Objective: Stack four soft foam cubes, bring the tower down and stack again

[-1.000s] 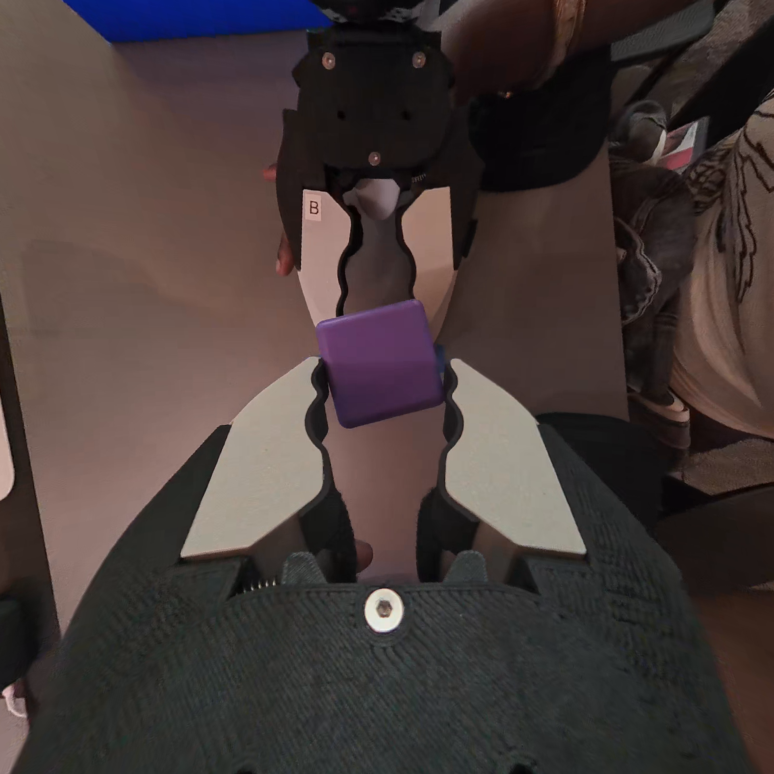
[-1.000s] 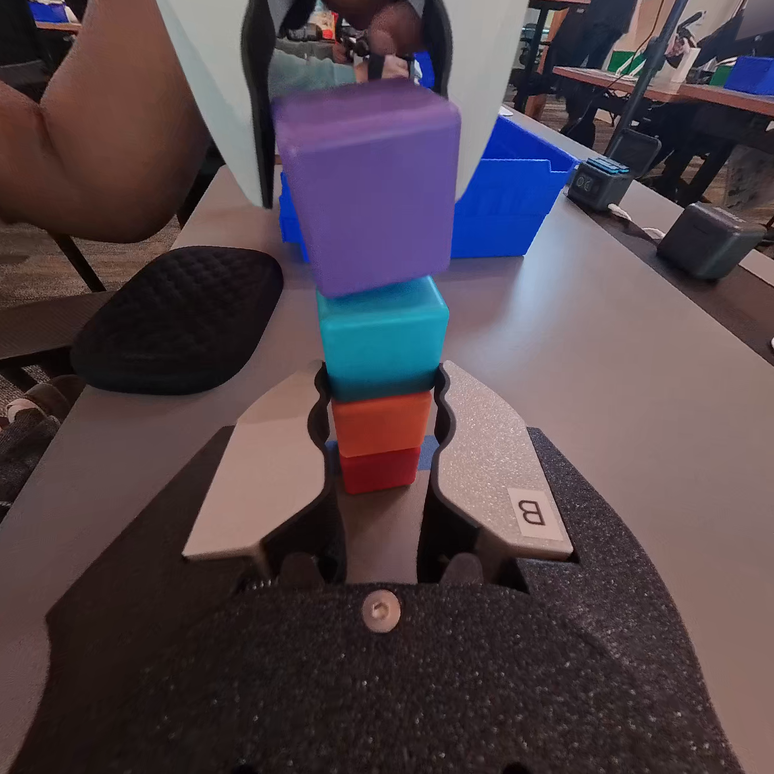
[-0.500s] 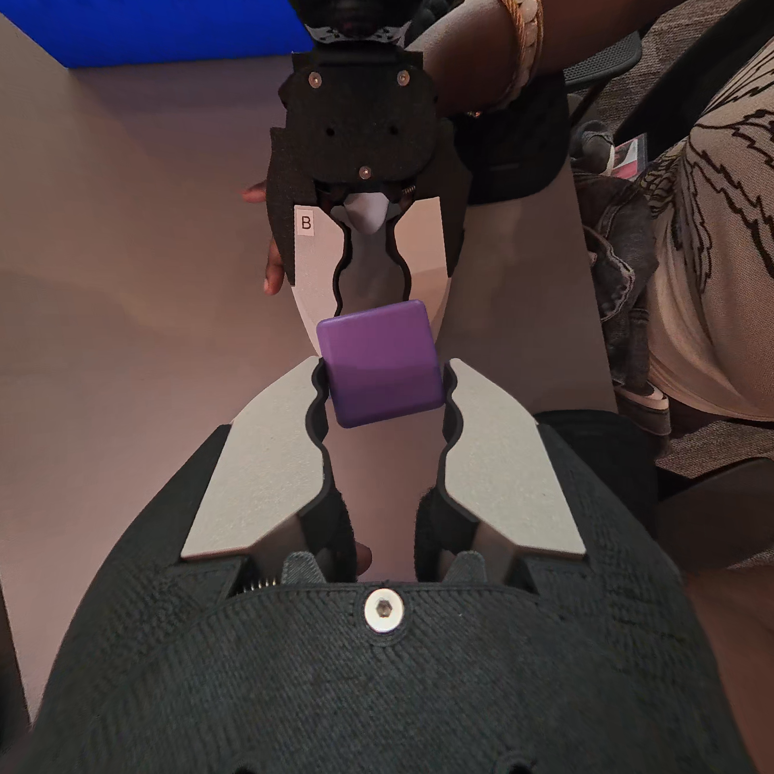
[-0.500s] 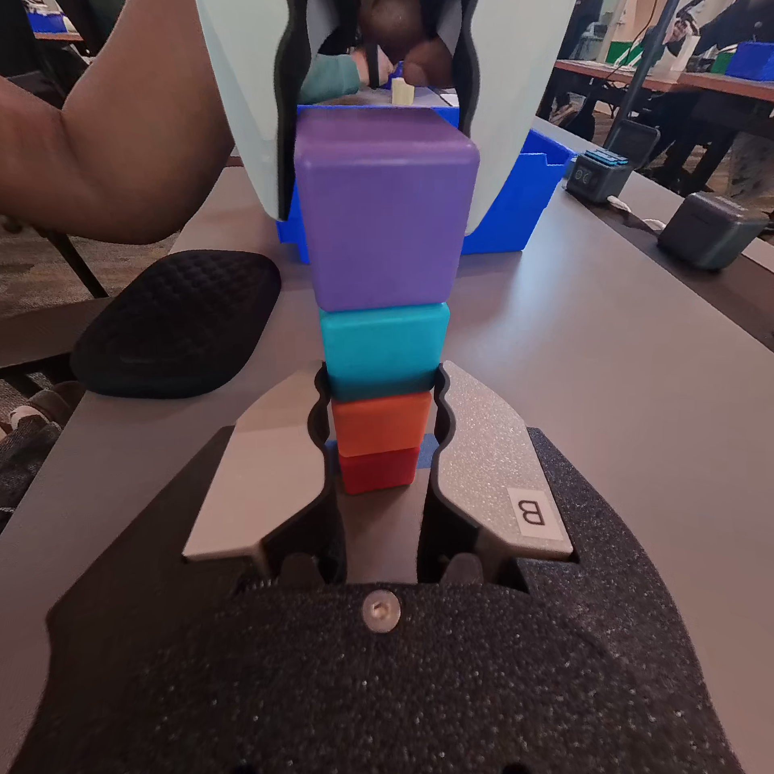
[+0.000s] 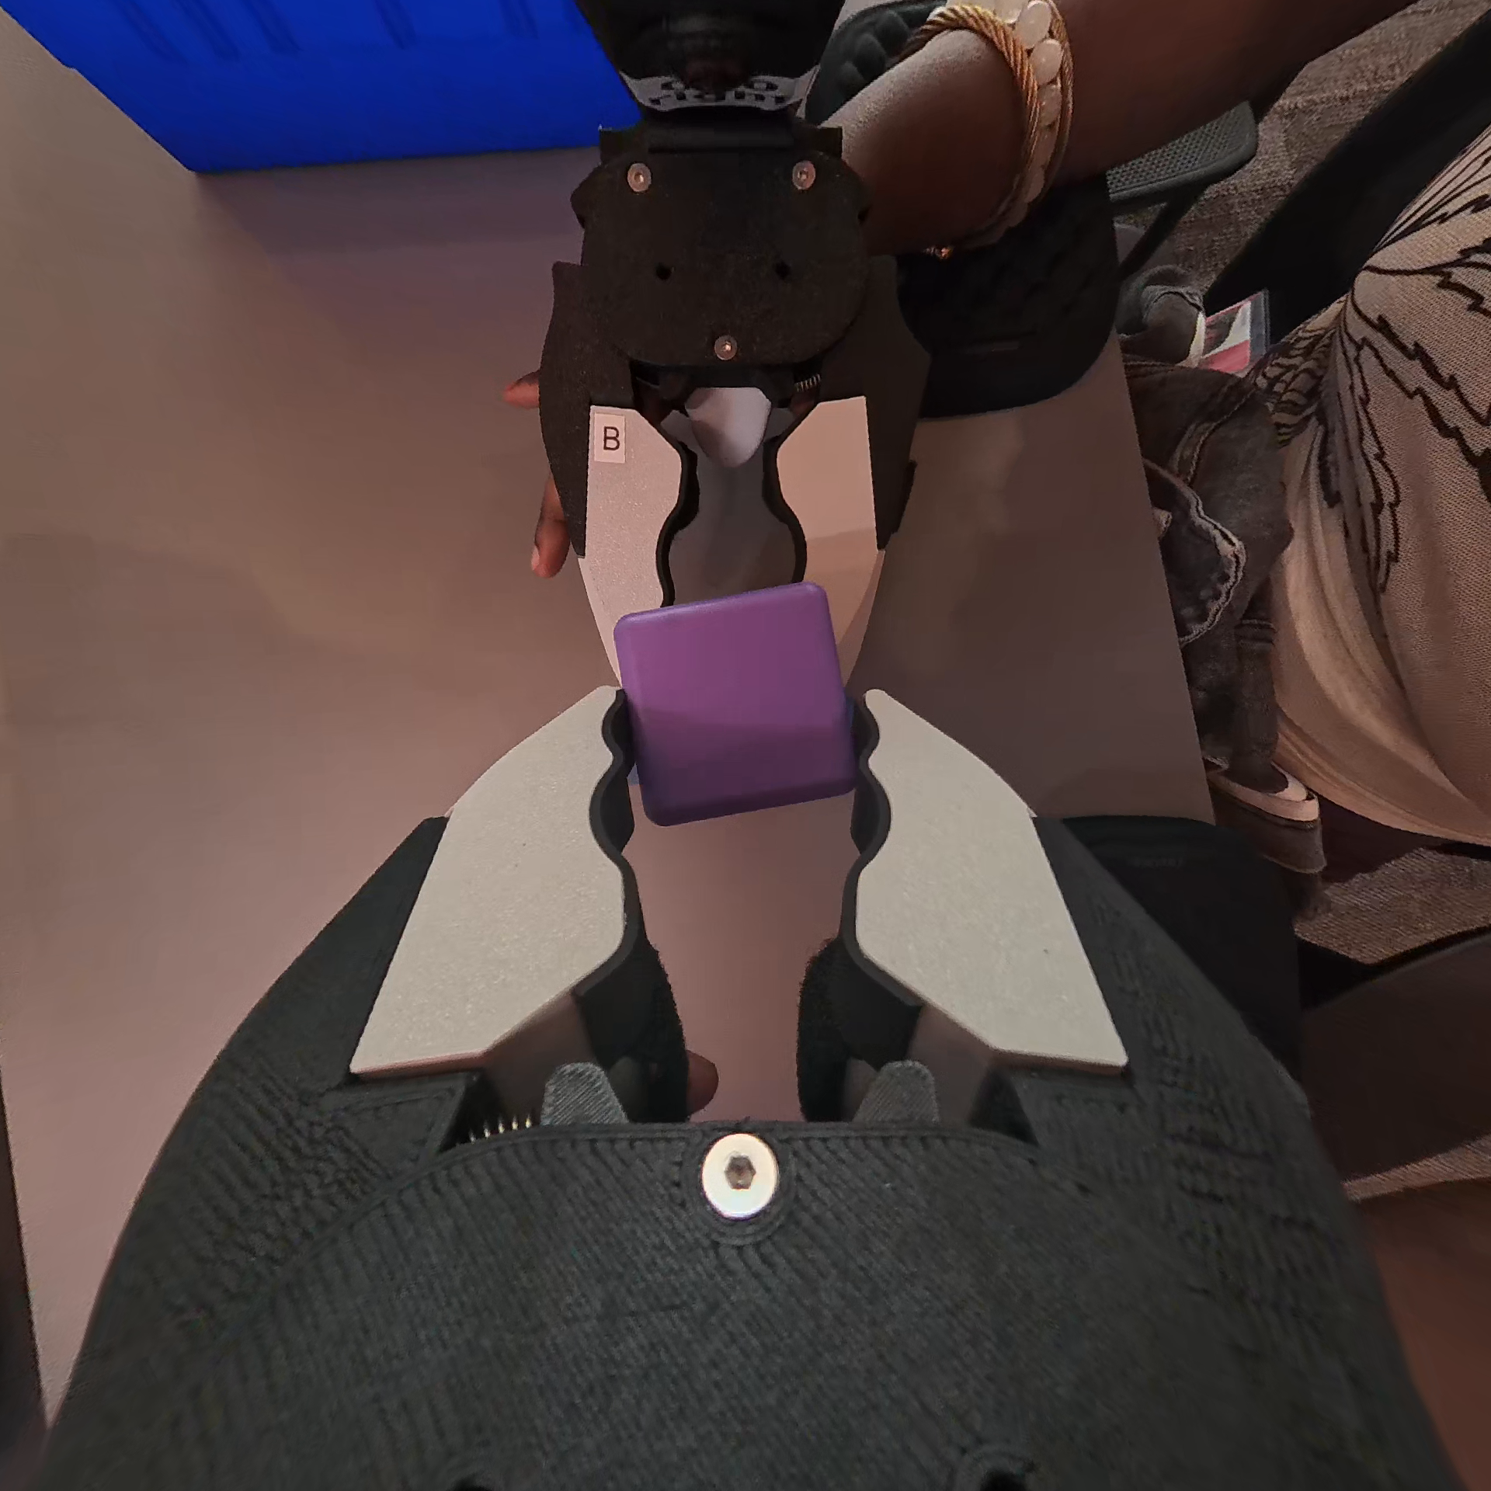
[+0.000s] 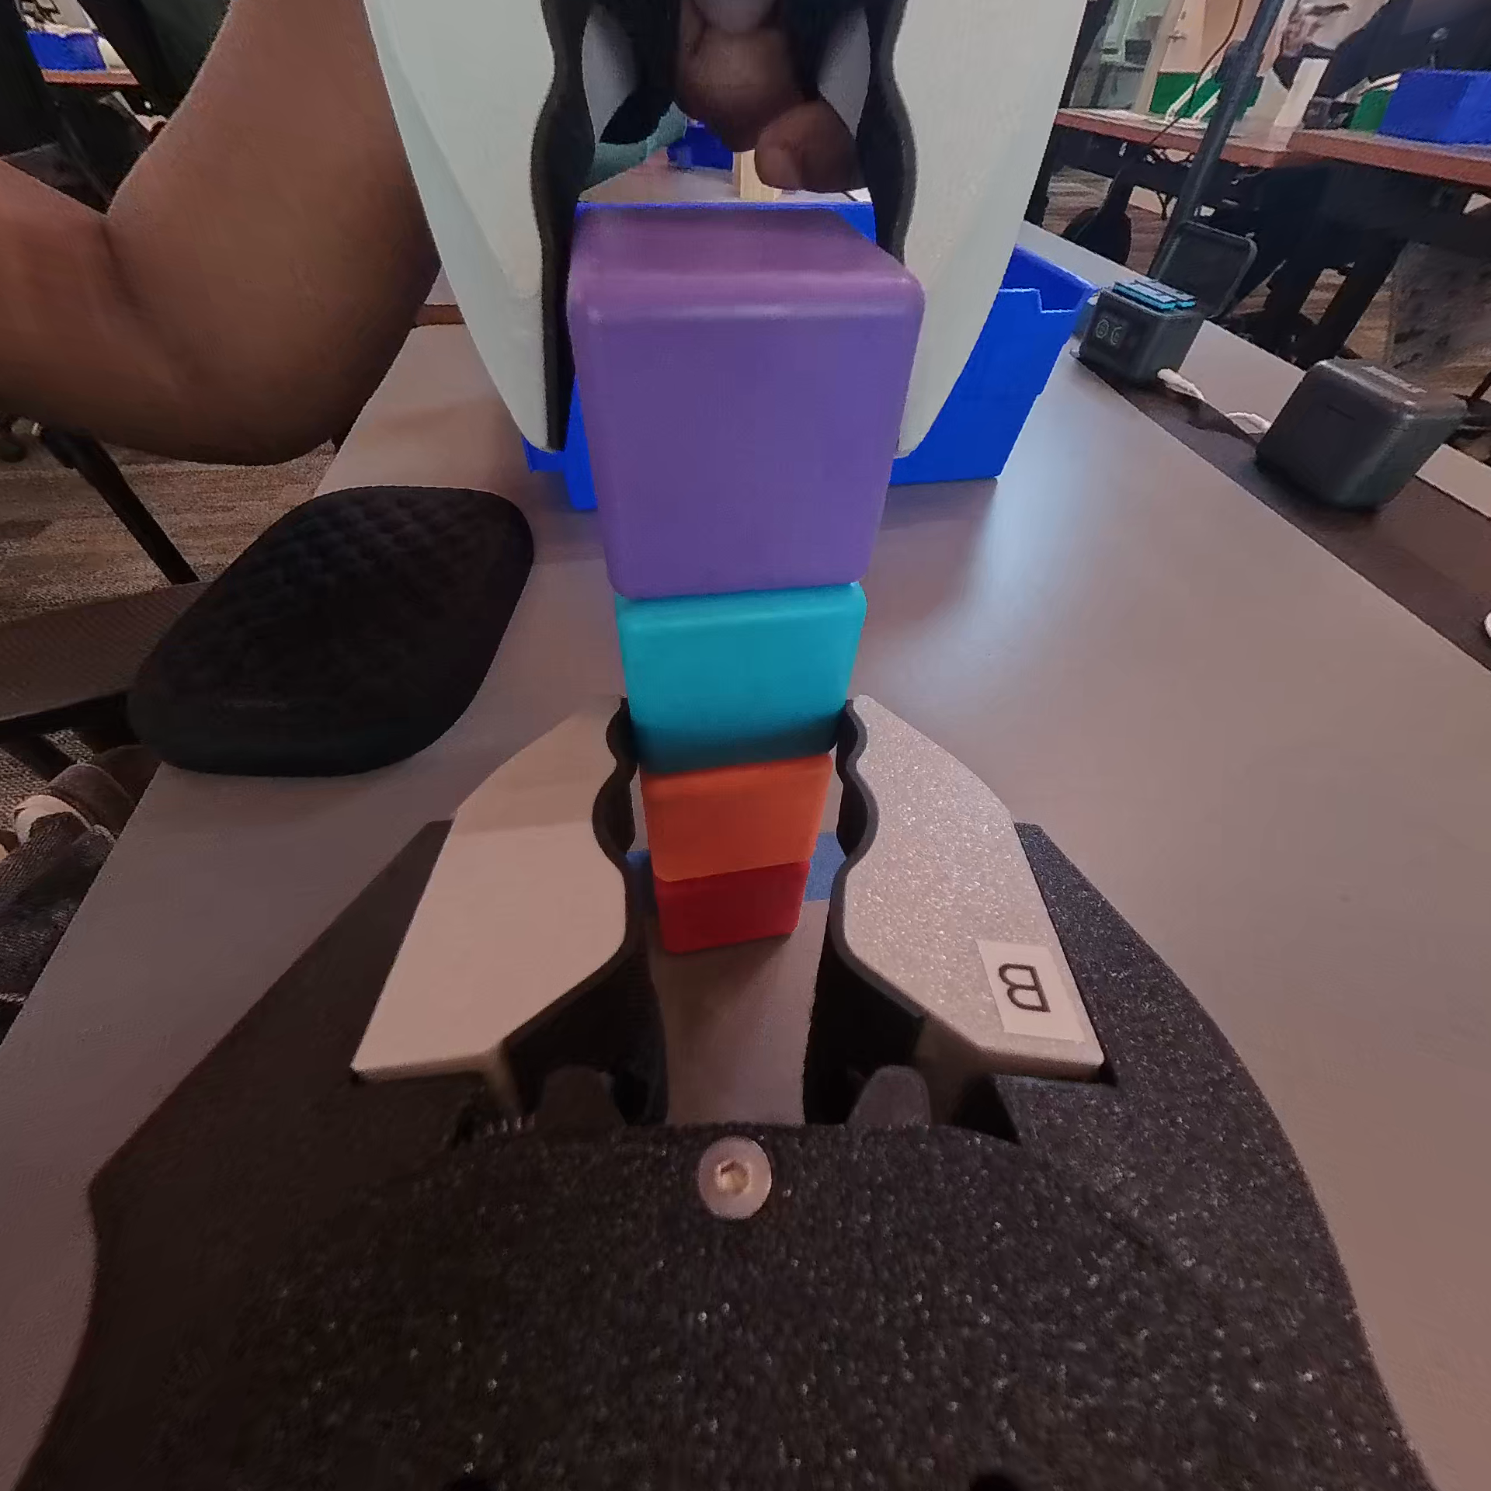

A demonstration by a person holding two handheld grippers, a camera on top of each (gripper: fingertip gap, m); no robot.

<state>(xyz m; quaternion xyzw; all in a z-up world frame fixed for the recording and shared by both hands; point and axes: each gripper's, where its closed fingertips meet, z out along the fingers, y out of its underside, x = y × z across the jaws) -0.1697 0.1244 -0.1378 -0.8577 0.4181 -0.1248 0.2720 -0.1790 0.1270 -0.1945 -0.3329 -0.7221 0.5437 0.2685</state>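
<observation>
In the right wrist view a tower stands on the grey table (image 6: 1129,726): a red cube (image 6: 726,908) at the bottom, then an orange cube (image 6: 734,815), a teal cube (image 6: 738,670) and a purple cube (image 6: 738,419) on top. My left gripper (image 6: 730,444) comes down from above and is shut on the purple cube, which rests on the teal one. My right gripper (image 6: 734,726) is shut on the lower part of the teal cube. In the left wrist view my left gripper (image 5: 734,726) holds the purple cube (image 5: 730,702); the right gripper's fingers (image 5: 625,532) reach under it.
A blue bin (image 6: 992,387) stands behind the tower. A black padded armrest (image 6: 339,629) lies at the table's left edge. Two dark boxes (image 6: 1363,436) sit at the right. A person's forearm (image 6: 202,282) is at upper left. Blue tape (image 6: 823,871) marks the tower's spot. Tip to tip, the grippers are about 6 cm apart.
The left gripper has lowered the purple cube, which was tilted and off-centre, and it now sits level on the teal cube. The right gripper has not moved.
</observation>
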